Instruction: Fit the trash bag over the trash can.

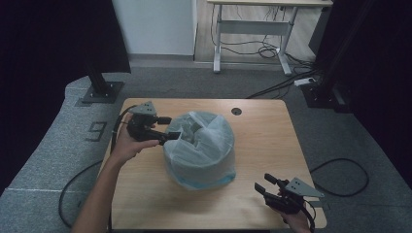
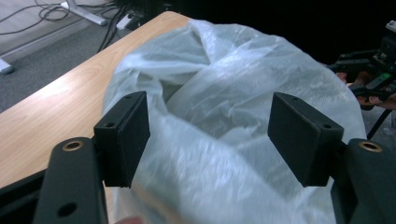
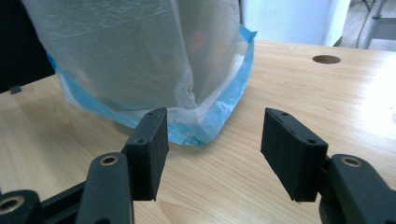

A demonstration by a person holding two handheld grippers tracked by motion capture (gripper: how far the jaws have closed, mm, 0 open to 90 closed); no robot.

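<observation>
The left tool (image 1: pixel 167 128) was held released at the left rim of the translucent white plastic-lined round bin (image 1: pixel 201 148), mid-counter (image 1: pixel 262 141); the right tool (image 1: pixel 262 184), also released, was kept near right, apart.

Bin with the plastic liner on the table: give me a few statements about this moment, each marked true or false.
1. The bin stands near the middle of the wooden table. True.
2. The left gripper is at the liner on the bin's upper rim, jaws apart. True.
3. The right gripper is clamped on the liner. False: it is apart from the bin, over bare table near the front right corner, jaws open with nothing between them.
4. The liner is black. False: it is whitish and translucent, with a blue edge low at the bin's base.
5. The bin lies on its side. False: it stands upright.
</observation>
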